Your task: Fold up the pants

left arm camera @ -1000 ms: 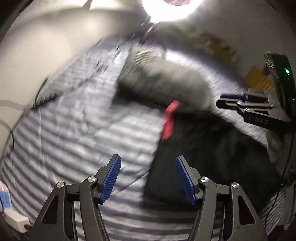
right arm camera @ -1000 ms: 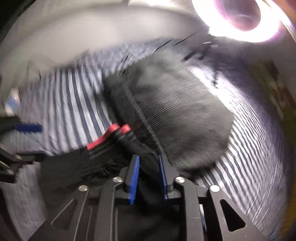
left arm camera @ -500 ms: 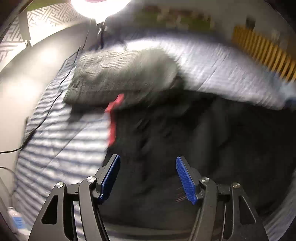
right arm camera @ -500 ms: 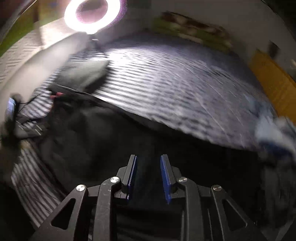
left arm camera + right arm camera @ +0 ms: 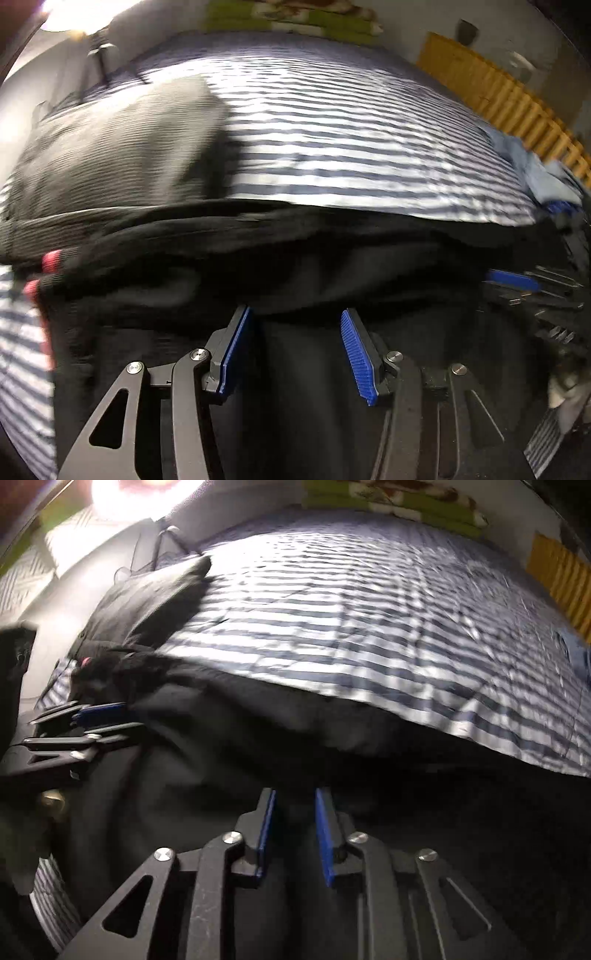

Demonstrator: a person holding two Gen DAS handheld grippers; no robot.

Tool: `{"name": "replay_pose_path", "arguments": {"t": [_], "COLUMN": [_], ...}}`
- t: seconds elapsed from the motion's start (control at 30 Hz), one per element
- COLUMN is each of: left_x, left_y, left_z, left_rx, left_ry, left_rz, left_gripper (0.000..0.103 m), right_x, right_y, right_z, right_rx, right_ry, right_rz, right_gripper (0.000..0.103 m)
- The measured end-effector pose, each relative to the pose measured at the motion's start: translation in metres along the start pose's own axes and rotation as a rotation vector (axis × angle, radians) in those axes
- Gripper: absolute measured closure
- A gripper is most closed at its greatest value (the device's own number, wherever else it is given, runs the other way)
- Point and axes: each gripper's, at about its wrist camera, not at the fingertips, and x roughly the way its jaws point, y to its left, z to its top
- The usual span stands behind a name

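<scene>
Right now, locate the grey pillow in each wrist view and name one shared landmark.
Left wrist: the grey pillow fills the upper left, behind the black pants.
Right wrist: it lies smaller at upper left, under the lamp glare.
Shared landmark: the green patterned blanket along the top edge.

My left gripper (image 5: pixel 295 325), lower centre, has just been closing, jaws apart; my right gripper (image 5: pixel 293 805) has narrowed, nearly together.

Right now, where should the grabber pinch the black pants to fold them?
Probably the thick folded ridge of the black pants, coming from above. It stands bunched up just ahead of the left gripper, whose jaws have just been closing, so it pinches easier than the flat cloth.
</scene>
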Motion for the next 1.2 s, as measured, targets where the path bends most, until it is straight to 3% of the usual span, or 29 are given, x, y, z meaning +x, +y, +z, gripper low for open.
{"name": "replay_pose_path", "arguments": {"t": [0.03, 0.1, 0.23, 0.33, 0.4, 0.47, 0.57, 0.7, 0.77, 0.83, 0.9, 0.93, 1.03, 1.07, 1.13, 1.2], "left_x": [-0.004, -0.006, 0.007, 0.031, 0.025, 0.004, -0.034, -0.05, -0.04, -0.017, -0.015, -0.014, -0.032, -0.04, -0.052, -0.058], "left_y": [0.004, 0.009, -0.02, -0.048, -0.049, -0.051, -0.074, -0.132, -0.162, -0.187, -0.193, -0.192, -0.19, -0.195, -0.209, -0.231], "left_z": [0.0, 0.013, 0.032, 0.034, 0.03, 0.022, -0.002, -0.057, -0.078, -0.102, -0.112, -0.11, -0.103, -0.102, -0.103, -0.105], "left_rx": [-0.006, -0.016, 0.007, 0.117, 0.122, 0.106, 0.176, 0.309, 0.389, 0.489, 0.526, 0.516, 0.478, 0.492, 0.518, 0.553], "left_ry": [-0.011, -0.035, -0.02, 0.041, 0.035, 0.001, -0.051, -0.023, -0.008, 0.045, -0.015, 0.014, -0.011, -0.032, -0.065, -0.084], "left_rz": [0.021, 0.003, -0.086, 0.033, 0.05, 0.049, -0.009, -0.161, -0.181, -0.109, -0.064, -0.055, -0.024, -0.014, -0.041, -0.079], "left_gripper": [0.049, 0.049, 0.049, 0.047, 0.047, 0.047, 0.047, 0.047, 0.047, 0.046, 0.04, 0.04, 0.04, 0.04, 0.04, 0.04], "right_x": [-0.005, -0.019, -0.039, -0.047, -0.056, -0.055, -0.055, -0.1, -0.12, -0.121, -0.111, -0.11, -0.142, -0.152, -0.168, -0.176], "right_y": [-0.009, -0.022, -0.019, -0.008, 0.002, 0.009, 0.0, -0.051, -0.072, -0.081, -0.088, -0.092, -0.117, -0.128, -0.153, -0.179], "right_z": [-0.001, -0.005, -0.009, -0.017, -0.035, -0.056, -0.084, -0.115, -0.131, -0.139, -0.145, -0.146, -0.164, -0.171, -0.187, -0.201], "right_rx": [0.023, 0.028, 0.044, 0.045, 0.014, -0.044, -0.095, 0.118, 0.212, 0.248, 0.262, 0.267, 0.342, 0.382, 0.463, 0.542], "right_ry": [0.002, -0.018, -0.059, -0.042, -0.023, 0.018, 0.061, -0.037, -0.087, -0.078, -0.019, -0.013, -0.097, -0.119, -0.156, -0.177], "right_rz": [0.01, -0.071, -0.01, 0.065, 0.092, 0.055, -0.11, -0.05, -0.025, -0.02, -0.059, -0.082, -0.114, -0.119, -0.146, -0.166], "right_gripper": [0.086, 0.083, 0.083, 0.083, 0.083, 0.083, 0.083, 0.083, 0.083, 0.082, 0.083, 0.083, 0.081, 0.074, 0.062, 0.06]}}
